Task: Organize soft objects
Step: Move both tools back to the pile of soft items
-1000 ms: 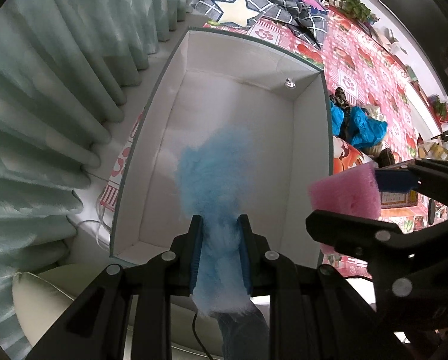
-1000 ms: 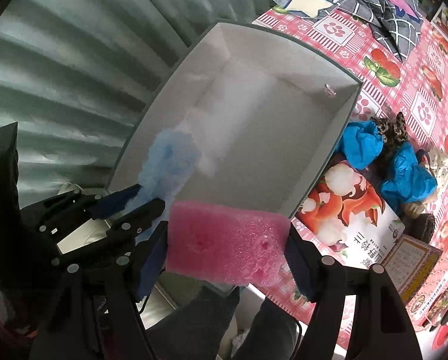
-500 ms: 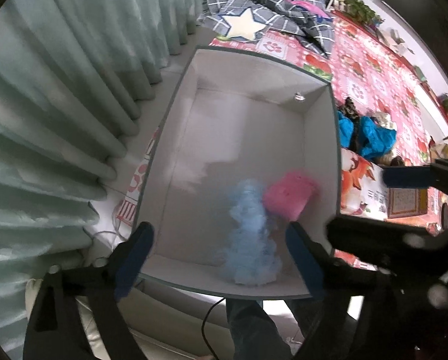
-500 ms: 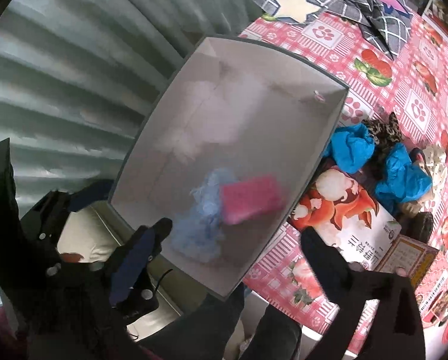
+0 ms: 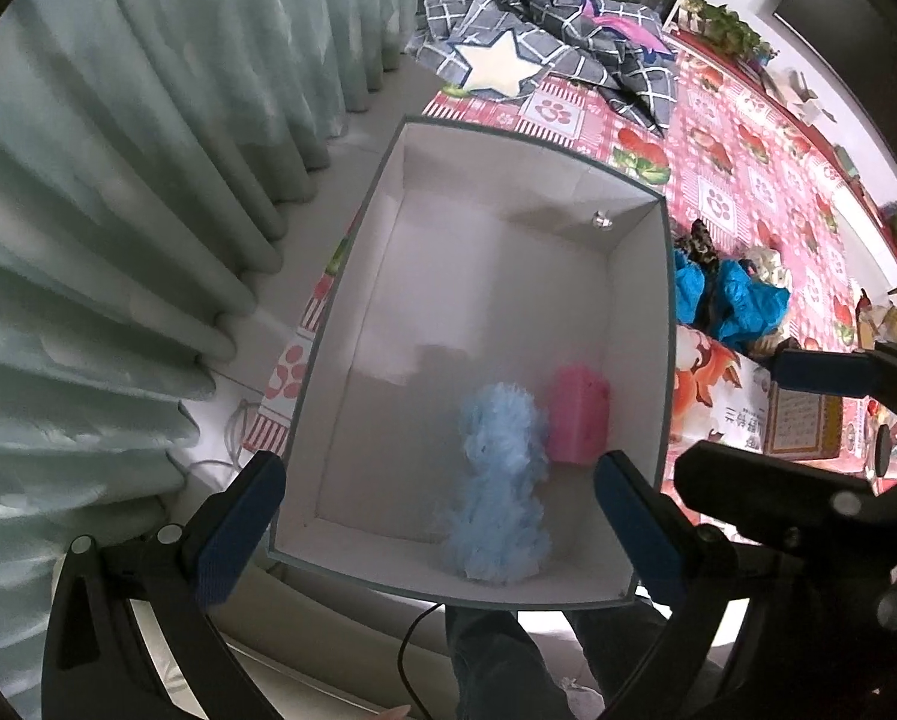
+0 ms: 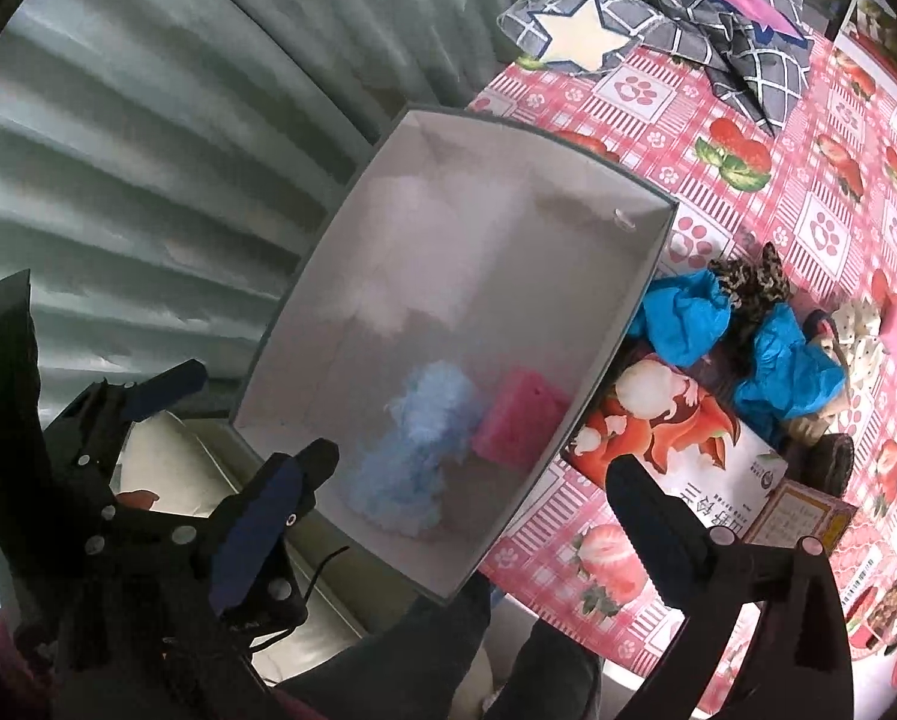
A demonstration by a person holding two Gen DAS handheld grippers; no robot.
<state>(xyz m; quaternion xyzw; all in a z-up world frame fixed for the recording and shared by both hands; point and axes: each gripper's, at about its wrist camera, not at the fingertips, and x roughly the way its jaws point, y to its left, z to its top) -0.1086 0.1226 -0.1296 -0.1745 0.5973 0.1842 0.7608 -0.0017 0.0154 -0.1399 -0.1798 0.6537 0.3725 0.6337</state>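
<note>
One white box point(image 5: 352, 324) with a grey-green rim stands at the near left edge of a table covered by a pink patterned cloth point(image 5: 724, 192), beside pale green curtains point(image 5: 118, 180). Two soft things lie inside it, both at the near right end of the floor: one pale blue fluffy puff point(image 5: 499, 480), frilly and loose, longer than it is wide, and one pink sponge point(image 5: 577, 414), a plain block with a coarse surface. The sponge sits just right of the puff, close to the box's right wall, and the two seem to touch, though the blur makes that hard to confirm.

Two grippers hang over the box, pointing steeply down. The left gripper point(image 5: 442, 522) has its jaws spread wide and opening, with nothing pressed between its blue pads. The right gripper point(image 6: 466, 504) also stands wide apart and empty.

Outside the box, on the right, lie two crumpled bright blue cloths point(image 6: 682, 324), one leopard-print piece point(image 6: 748, 282) between them, and one printed carton point(image 6: 676, 438). One grey checked blanket with a white star point(image 5: 544, 60) lies at the far end.
</note>
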